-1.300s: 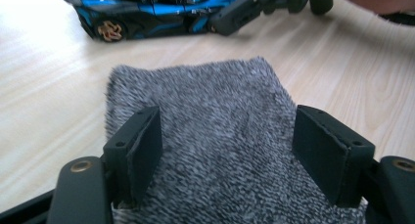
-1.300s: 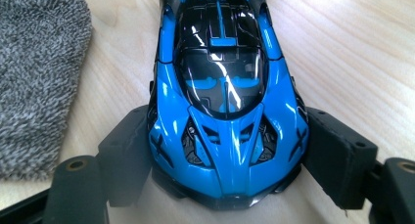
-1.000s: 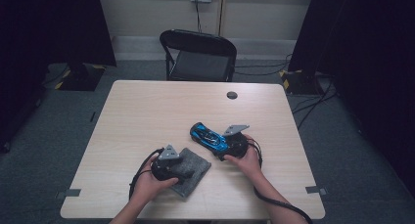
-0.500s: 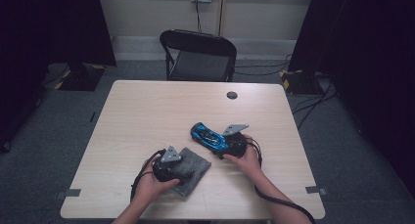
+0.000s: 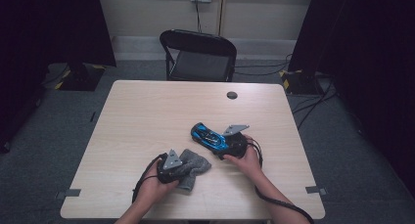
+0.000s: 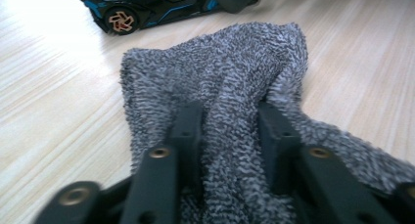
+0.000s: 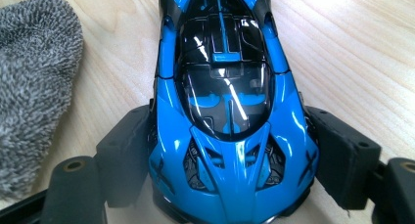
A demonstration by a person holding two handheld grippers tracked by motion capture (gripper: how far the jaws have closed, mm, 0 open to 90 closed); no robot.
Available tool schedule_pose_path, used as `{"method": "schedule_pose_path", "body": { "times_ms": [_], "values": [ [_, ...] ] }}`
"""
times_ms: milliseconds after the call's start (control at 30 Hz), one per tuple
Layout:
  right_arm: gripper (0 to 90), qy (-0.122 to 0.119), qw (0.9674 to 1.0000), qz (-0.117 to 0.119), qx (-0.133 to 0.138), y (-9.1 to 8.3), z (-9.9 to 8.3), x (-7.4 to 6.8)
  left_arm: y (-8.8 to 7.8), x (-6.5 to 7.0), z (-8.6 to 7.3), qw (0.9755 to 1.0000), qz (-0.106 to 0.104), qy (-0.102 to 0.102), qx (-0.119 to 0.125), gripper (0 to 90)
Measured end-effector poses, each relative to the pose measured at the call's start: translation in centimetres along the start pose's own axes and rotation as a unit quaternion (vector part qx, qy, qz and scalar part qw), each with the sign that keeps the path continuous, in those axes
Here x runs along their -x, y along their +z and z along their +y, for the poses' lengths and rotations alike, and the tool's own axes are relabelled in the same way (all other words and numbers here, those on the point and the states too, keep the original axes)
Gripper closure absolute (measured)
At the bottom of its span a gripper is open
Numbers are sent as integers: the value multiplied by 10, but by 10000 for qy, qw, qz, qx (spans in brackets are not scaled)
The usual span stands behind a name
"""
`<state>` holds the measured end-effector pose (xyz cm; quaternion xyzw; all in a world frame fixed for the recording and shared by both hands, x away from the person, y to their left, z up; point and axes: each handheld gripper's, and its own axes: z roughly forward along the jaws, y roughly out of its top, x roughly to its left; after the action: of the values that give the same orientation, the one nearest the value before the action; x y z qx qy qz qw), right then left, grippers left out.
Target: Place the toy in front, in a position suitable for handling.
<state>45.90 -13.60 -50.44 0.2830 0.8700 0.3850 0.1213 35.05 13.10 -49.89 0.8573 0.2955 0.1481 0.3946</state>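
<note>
Pinching a fold of the grey cloth, the left gripper has just been closing, its jaws narrowed on the bunched fabric at the near edge of the table. Just beyond, the blue toy car is clamped by its sides in the right gripper, resting on the tabletop near the cloth.

The toy car is glossy blue with black panels and copper-spoked wheels. The terry cloth is speckled grey. The table is pale woodgrain; the folding chair black.
</note>
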Motion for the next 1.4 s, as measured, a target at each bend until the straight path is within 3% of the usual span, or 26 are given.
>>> {"method": "schedule_pose_path", "body": {
  "times_ms": [133,433,633,767,833,1400],
  "values": [
    [240,1,10000,3,0,0,0,0,-1,1,3,9999,21,73,-94,761],
    [240,5,10000,3,-2,0,0,0,-9,-9,9,9990,-259,-301,-215,781],
    [240,11,10000,2,0,0,0,0,-20,-15,19,9980,-352,-518,-31,786],
    [239,10,10000,2,1,0,0,0,-24,-19,22,9984,-291,-481,-2,785],
    [239,13,10000,1,-1,0,0,0,-26,-23,24,9979,-274,-587,33,786],
    [242,0,10000,5,-1,0,0,0,-31,-37,42,9964,-251,-780,198,788]
  ]
}}
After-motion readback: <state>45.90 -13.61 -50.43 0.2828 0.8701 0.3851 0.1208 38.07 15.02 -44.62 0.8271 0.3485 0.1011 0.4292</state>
